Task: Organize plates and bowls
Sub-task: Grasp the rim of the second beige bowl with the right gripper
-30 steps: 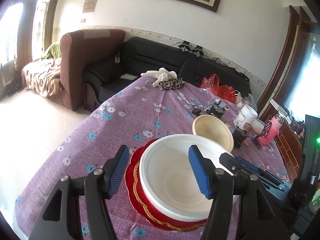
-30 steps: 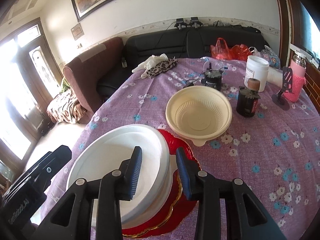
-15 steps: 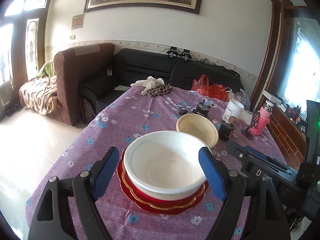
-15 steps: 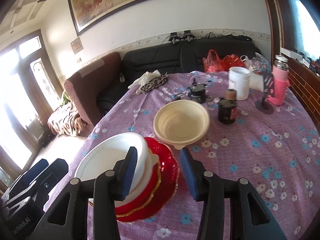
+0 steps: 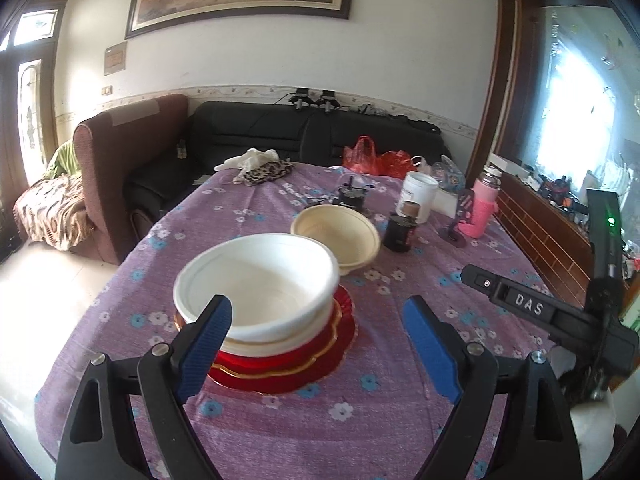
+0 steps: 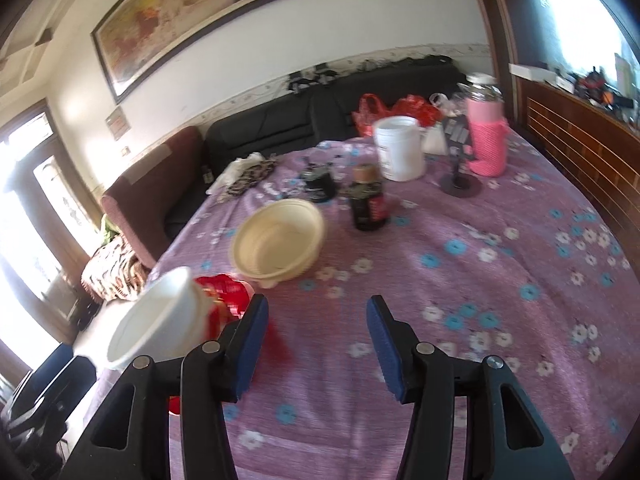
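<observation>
Both tools, left tool and right tool, gape empty. White bowl on red plate mid-frame; cream bowl, dark jar behind, upper right.

The letters "DAS" stand in white on a small plate on the black body of the right claw, seen in the left wrist view. Just beside that plate, on the same body, is a small white ring mark on a button. The label on the dark jar and the wall plaque are too blurred to read.
</observation>
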Demonstrator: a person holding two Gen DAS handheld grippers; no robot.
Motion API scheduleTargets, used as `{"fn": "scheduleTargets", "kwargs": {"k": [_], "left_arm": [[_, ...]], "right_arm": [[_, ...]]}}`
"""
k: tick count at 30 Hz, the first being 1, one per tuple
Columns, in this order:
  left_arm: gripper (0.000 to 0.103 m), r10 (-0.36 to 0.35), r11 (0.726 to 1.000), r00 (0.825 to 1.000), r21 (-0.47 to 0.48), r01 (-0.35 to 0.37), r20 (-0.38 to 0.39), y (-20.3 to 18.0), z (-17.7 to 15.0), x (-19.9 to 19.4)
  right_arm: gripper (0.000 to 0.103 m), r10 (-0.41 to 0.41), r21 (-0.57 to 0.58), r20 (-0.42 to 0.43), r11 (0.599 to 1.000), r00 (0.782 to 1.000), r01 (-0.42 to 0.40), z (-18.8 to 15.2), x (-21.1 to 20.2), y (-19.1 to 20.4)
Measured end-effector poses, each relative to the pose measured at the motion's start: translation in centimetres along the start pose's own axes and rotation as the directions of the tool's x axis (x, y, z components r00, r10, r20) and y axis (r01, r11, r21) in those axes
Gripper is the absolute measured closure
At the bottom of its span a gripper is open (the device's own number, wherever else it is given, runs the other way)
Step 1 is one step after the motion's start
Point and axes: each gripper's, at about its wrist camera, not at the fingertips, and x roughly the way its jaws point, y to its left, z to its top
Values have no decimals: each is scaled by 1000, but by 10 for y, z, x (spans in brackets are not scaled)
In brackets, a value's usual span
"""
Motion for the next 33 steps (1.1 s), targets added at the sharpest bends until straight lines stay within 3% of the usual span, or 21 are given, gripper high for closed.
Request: {"fn": "scheduleTargets", "kwargs": {"k": [4,9,18,22,28,31,33], "left_arm": [[16,-29,999,1000,-20,28,-13,-2,-12,1],[16,-35,998,999,-55,35,-3,3,-12,-1],[16,-47,994,999,-98,46,-8,22,-5,13],[16,-46,991,999,-128,42,-24,36,-3,23],[16,-42,988,998,-148,36,-38,47,-2,32],[16,-42,989,998,-145,36,-39,50,-2,32],[16,-43,988,998,-150,36,-40,50,-2,33]], "right_arm": [[45,-46,27,-52,998,998,48,-2,13,-25],[45,-39,45,-128,998,991,45,1,46,-38],[45,76,132,-244,990,967,-45,38,147,-17],[45,96,168,-271,984,958,-51,55,189,-8],[46,76,225,-357,974,931,7,58,245,-3],[89,109,246,-355,969,928,-19,58,246,-5],[91,110,241,-342,970,933,-26,57,236,-6]]}}
